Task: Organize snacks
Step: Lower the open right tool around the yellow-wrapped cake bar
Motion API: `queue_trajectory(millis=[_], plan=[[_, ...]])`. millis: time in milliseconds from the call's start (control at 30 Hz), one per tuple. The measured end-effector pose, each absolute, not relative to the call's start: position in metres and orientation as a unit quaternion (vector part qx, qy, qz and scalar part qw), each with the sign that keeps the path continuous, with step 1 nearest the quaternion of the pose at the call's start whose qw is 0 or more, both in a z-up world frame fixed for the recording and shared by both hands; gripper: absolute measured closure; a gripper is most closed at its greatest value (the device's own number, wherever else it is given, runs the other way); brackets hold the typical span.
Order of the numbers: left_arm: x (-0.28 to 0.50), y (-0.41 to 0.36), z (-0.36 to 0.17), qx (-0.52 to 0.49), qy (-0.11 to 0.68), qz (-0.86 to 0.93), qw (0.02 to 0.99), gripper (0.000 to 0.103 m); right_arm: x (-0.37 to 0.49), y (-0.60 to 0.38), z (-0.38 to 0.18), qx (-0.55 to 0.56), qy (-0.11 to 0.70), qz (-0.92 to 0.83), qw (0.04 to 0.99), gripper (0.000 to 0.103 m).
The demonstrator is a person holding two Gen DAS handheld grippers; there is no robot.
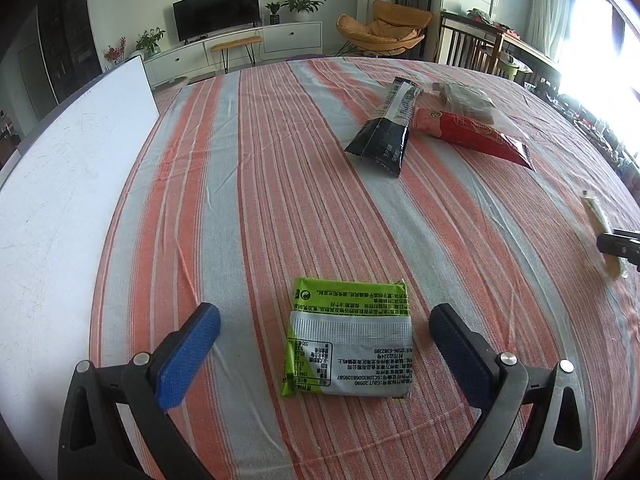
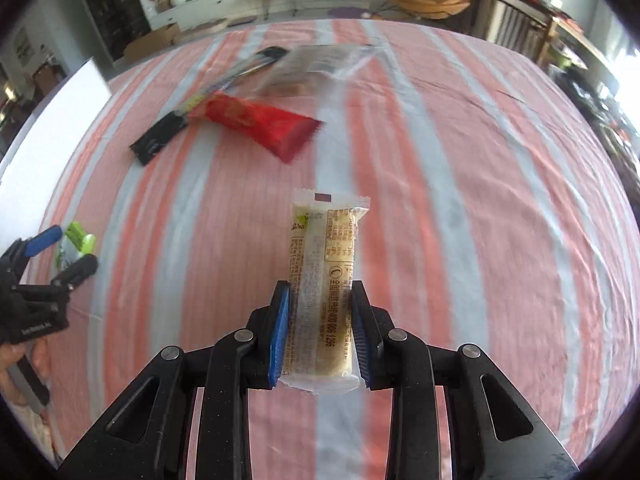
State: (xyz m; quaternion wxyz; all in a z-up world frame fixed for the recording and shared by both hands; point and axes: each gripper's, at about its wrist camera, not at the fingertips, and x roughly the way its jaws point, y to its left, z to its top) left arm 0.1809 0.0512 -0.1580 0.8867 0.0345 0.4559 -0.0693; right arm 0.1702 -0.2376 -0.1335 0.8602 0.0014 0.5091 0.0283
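Right gripper clamped on beige snack bar, well right of green packet. Left gripper spread wide around green packet, flat on striped surface.

beige bar: in tongs | green packet: flat on cloth

A home living room

A dark television stands on a long white cabinet with potted plants; an orange lounge chair is near, and a striped cloth covers the table.
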Motion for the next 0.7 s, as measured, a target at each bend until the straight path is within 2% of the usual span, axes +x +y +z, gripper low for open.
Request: queue_trajectory(millis=[133,233,300,500,700], plan=[[0.182,0.051,-0.158,0.034,0.456,-0.069,0.887,0.0,0.15,-0.284,-0.141,0.045,0.476,-0.001,0.878,0.073],[0.182,0.051,-0.158,0.034,0.456,-0.069,0.887,0.0,0.142,-0.28,-0.144,0.025,0.448,-0.003,0.894,0.07],[0.182,0.051,-0.158,0.034,0.456,-0.069,0.887,0.0,0.14,-0.273,-0.147,0.019,0.437,0.0,0.899,0.052],[0.182,0.051,-0.158,0.034,0.456,-0.069,0.887,0.0,0.151,-0.268,-0.155,0.008,0.435,-0.026,0.9,0.028],[0.182,0.051,-0.158,0.034,0.456,-0.069,0.887,0.0,0.151,-0.274,-0.155,0.018,0.437,-0.03,0.899,0.022]])
